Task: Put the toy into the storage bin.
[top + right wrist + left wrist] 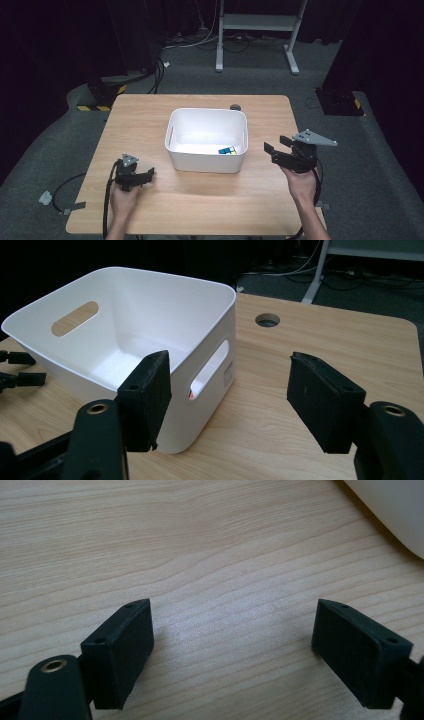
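Note:
A white plastic bin [207,162] stands in the middle of the wooden table [210,200]. A colourful cube [227,150] with blue, yellow and green faces lies inside it near the front right corner. My left gripper [150,173] rests low over the table to the left of the bin, open, with bare wood between its jaws [232,650]. My right gripper [272,152] hovers to the right of the bin and points at it, jaws apart and nothing between them [230,395]. The bin's handled side wall [215,365] sits just beyond the right gripper's left jaw.
A round cable hole [235,107] is cut in the table behind the bin. A corner of the bin [395,510] shows at the top right of the left gripper view. A white metal stand [257,22] and cables are on the floor beyond the table.

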Tool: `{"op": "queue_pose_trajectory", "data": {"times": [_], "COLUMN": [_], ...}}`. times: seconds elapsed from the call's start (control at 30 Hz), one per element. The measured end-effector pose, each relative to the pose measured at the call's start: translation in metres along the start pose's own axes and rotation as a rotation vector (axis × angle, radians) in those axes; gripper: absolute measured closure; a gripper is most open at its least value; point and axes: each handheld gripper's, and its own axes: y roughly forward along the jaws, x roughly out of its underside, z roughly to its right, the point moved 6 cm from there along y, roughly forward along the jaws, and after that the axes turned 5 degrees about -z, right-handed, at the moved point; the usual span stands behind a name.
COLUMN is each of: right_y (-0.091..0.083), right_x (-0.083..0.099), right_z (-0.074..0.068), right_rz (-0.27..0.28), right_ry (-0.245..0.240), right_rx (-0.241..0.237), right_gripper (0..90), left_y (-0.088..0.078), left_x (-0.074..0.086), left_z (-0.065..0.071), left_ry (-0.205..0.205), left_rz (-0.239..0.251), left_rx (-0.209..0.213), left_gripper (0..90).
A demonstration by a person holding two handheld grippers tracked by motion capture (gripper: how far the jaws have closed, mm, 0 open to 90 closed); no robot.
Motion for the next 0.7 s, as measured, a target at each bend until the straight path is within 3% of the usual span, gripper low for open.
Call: {"op": "queue_pose_trajectory", "data": {"times": [0.7], "right_y": [-0.011], "right_x": [0.019], "right_z": [0.006], "right_rz": [0.012], "right_ry": [0.028], "right_rx": [0.007], "right_gripper": [34.2], "left_y": [0.0], "left_x": [0.0], "left_z": [0.0], "left_ry": [0.0], "left_rz": [0.0], "left_rx": [-0.001], "left_gripper": [17.1]}}
